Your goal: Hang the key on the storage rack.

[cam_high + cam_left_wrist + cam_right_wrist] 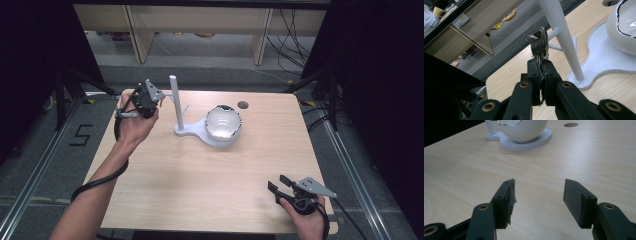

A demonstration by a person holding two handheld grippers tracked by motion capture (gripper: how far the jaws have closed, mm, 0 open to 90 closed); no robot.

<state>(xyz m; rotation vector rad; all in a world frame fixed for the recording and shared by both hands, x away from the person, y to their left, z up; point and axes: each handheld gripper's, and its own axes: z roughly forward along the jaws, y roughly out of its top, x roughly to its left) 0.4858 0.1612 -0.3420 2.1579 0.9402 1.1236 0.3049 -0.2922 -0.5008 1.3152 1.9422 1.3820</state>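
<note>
A silver key [539, 43] with a small ring sticks up from my left gripper [541, 65], which is shut on its blade. The key's head sits just beside a short side peg [553, 33] on the white stand's post [562, 35]. In the high view my left gripper [159, 100] is at the table's far left, close to the post [175, 102]. A white bowl [223, 122] rests on the stand's base [195, 131]. My right gripper [278, 183] lies near the front right edge, open, with nothing between its jaws [539, 197].
A round cable hole [243, 105] is in the tabletop [200, 175] behind the bowl. Shelving legs and cables stand on the floor beyond the far edge. Black frames flank both sides.
</note>
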